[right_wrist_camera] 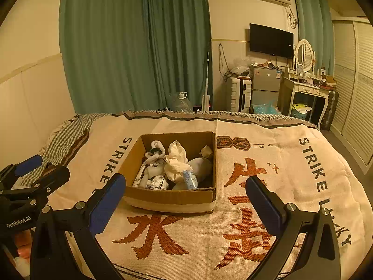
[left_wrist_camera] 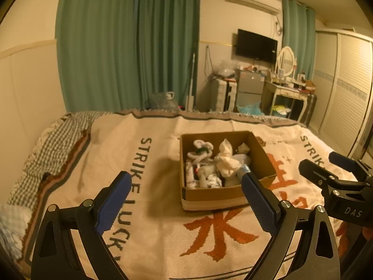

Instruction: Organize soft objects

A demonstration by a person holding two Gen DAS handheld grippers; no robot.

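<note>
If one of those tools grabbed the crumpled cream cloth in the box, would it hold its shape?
Probably not. The cream cloth is bunched and creased, so it would likely droop and unfold when lifted. It looks light, and it lies over other items in the cardboard box, so it might drag one along.

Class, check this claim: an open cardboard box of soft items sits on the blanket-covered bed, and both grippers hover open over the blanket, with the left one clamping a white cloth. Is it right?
One detail is wrong: the left gripper clamps nothing. The left wrist view shows its jaws spread and empty. The white cloth lies inside the cardboard box on the blanket. The right gripper is open too.
</note>
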